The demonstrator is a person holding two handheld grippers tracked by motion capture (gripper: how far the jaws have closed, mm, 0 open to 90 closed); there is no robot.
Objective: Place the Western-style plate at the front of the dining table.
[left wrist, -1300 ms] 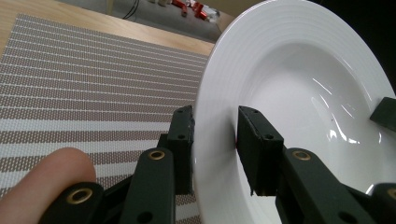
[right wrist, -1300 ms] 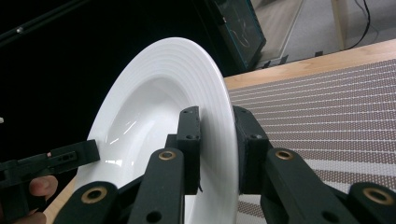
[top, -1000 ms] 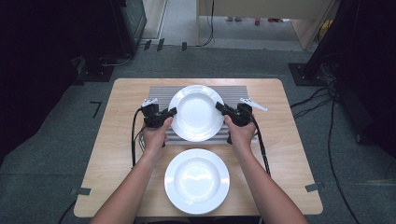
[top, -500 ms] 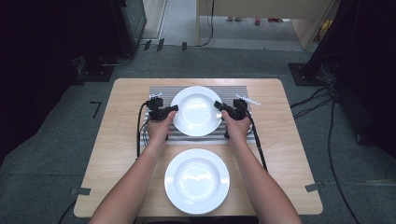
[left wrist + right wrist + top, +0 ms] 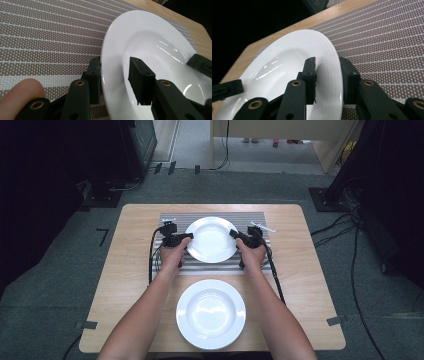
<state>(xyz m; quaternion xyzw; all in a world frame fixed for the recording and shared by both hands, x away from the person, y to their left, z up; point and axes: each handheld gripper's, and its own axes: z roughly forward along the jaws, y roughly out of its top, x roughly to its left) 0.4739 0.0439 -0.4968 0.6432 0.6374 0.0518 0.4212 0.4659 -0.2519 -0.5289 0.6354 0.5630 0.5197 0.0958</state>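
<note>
**A:** What's at the left?

**B:** A wooden table (image 5: 125, 285) seen from above, with a grey striped mat (image 5: 172, 220) at its far middle. The left gripper (image 5: 180, 239) sits at the mat's left side, held in a hand (image 5: 172, 256). Its jaws straddle the left rim of the far plate (image 5: 212, 239), one under, one over. In the left gripper view the upper jaw seems slightly off the rim, so I can't tell if it truly clamps.

**A:** And the plate itself?

**B:** White, deep, lying over the mat's middle, between both grippers.

**A:** The right side?

**B:** The right gripper (image 5: 237, 236) pinches the plate's right rim; in its own view both jaws press against the rim (image 5: 329, 72). A black cable (image 5: 274, 275) trails back along the forearm.

**A:** Anything closer?

**B:** A second white plate (image 5: 210, 314) on bare wood near the front edge, between the forearms, apart from the mat.
</note>
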